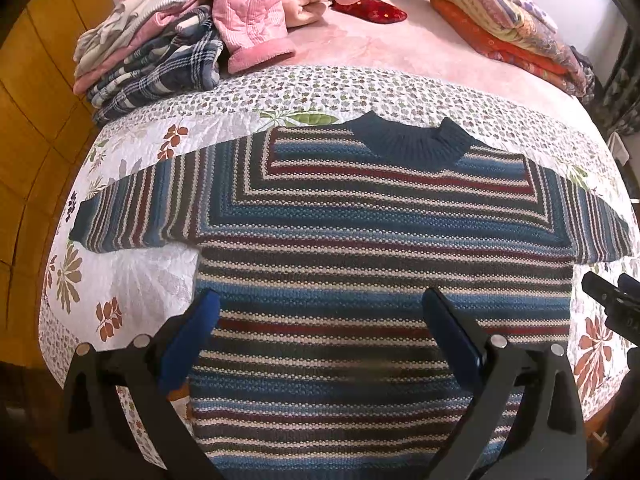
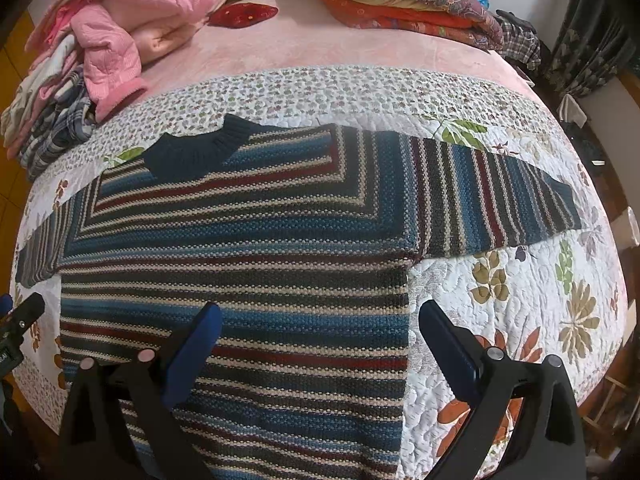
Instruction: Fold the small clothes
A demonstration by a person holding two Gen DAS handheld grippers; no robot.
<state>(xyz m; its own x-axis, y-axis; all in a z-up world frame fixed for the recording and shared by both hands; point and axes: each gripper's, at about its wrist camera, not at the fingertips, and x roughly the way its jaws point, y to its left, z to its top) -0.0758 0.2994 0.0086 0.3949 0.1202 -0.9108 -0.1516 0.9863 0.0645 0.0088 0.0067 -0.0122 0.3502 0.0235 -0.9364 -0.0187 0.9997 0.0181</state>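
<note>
- Left gripper: black frame with two blue-padded fingers, spread wide apart; nothing is held between them. It is poised over the lower body of the garment, the left finger near the garment's left side edge.
- Right gripper: the same build, likewise spread wide and holding nothing. Its left finger is seen over the knit, its right finger over bare quilt just beside the garment's right side edge.
- Striped knitted sweater in blue, dark red, cream and charcoal with a dark navy ribbed collar: laid flat and unfolded on the quilt, collar away from the cameras, both sleeves spread out sideways (the stripes run crosswise on the body and turn along the sleeves).
- White quilted bedspread with leaf and flower print: spread beneath the sweater, with a band of smaller floral print along its far edge.
- Pink plush blanket: exposed beyond the quilt's far edge.
- Pile of pink, plaid and pale clothes: heaped at the far left, a pink quilted jacket on top.
- Small red patterned cushion: lying on the pink blanket, near the pile.
- Stack of folded orange and multicoloured quilts: set at the far right.
</note>
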